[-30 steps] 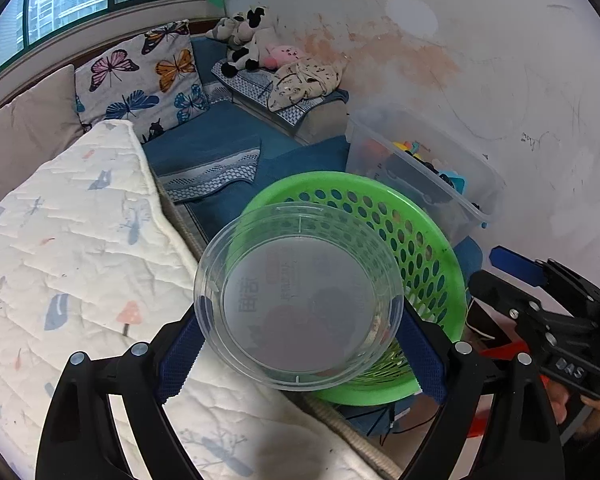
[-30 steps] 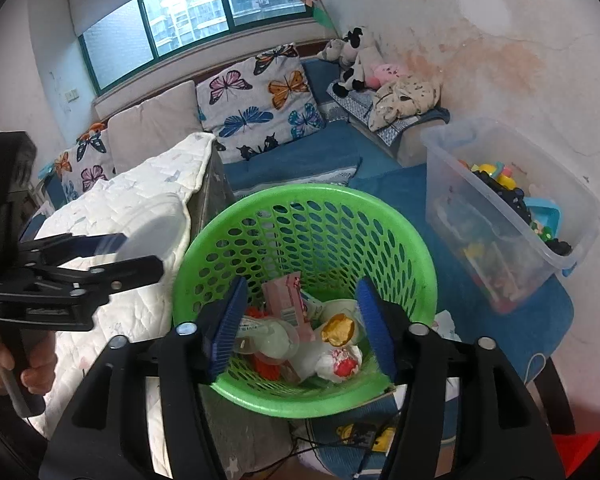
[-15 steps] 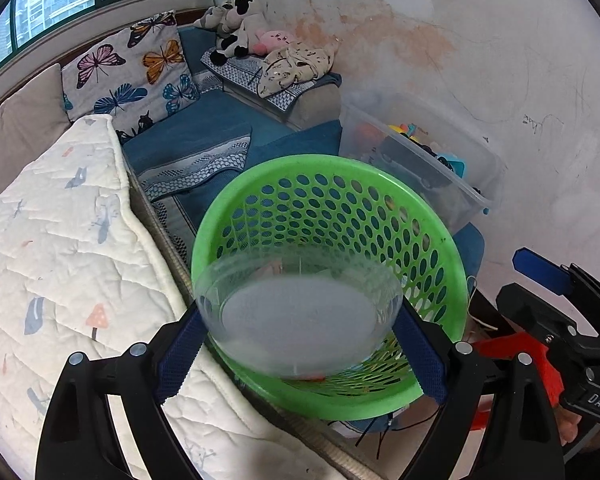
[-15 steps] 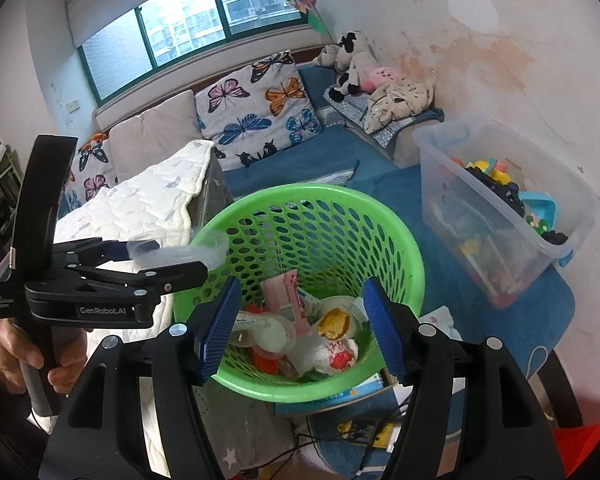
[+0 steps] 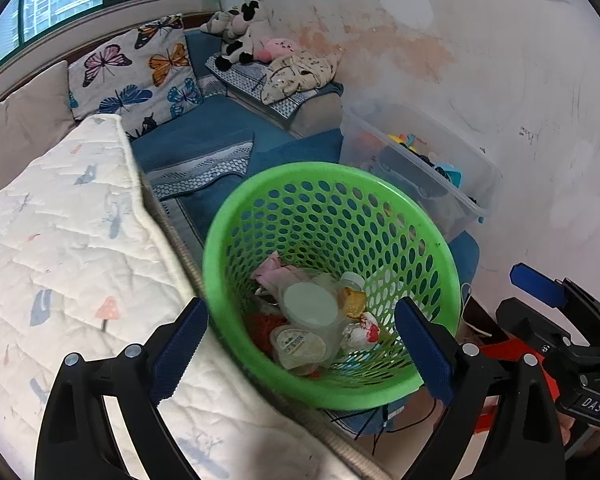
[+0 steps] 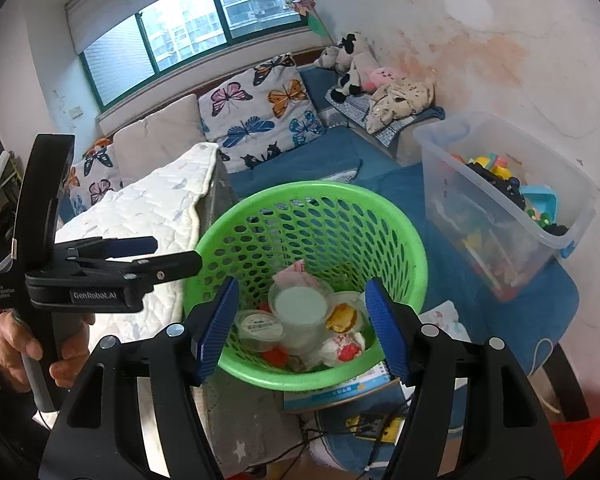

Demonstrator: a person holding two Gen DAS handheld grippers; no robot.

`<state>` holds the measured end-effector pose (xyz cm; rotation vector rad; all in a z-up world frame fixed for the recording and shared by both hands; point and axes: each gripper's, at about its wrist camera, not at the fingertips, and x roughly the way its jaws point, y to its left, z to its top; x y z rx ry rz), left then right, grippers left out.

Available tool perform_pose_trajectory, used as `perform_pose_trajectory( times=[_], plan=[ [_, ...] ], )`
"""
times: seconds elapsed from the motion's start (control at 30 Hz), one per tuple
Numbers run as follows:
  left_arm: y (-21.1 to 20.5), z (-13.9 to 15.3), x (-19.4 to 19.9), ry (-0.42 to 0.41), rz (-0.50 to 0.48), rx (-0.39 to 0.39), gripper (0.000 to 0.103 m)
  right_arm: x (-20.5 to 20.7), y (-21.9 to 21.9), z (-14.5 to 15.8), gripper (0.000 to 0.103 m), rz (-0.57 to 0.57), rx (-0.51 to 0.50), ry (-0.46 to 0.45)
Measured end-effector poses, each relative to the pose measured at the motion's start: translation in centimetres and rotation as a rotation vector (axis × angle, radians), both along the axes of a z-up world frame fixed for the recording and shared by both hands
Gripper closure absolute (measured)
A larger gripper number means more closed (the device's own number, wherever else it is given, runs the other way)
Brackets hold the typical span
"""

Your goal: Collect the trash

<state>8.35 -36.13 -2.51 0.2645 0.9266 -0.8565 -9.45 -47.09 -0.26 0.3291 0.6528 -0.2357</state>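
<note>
Item: green basket [image 5: 332,216], perforated plastic, lower centre of both wrist views, standing just beside the quilted white mattress [image 5: 60,264].

Contents: clear plastic bowl [image 5: 310,305], resting rim-up on top of the other trash at the basket's bottom; beside it a small lidded cup [image 5: 298,344], a red-and-white wrapper [image 5: 360,332] and a pink packet [image 5: 276,276].

Left gripper [image 5: 300,352]: jaws spread wide, having just opened further, nothing between them; the bowl lies straight ahead and below, inside the basket.

Right gripper [image 6: 302,326]: jaws part-spread, also just opening, empty, aimed down into the same basket from the lower centre of its frame.

Relation: both tools frame the basket mouth alike; neither is clearly nearer. The bowl is round, with no long axis.

Judgement: bowl deposited; the next piece of trash must be sought outside the basket.
</note>
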Motion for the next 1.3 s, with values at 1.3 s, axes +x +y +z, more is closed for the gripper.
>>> perform_pose_trajectory(
  times=[1.3],
  plan=[
    [23.6, 3.0, -0.7, -0.182, 0.423, 0.031, 0.007, 4.9, 15.5, 1.8, 0.011, 0.235, -0.082, -0.03]
  ],
)
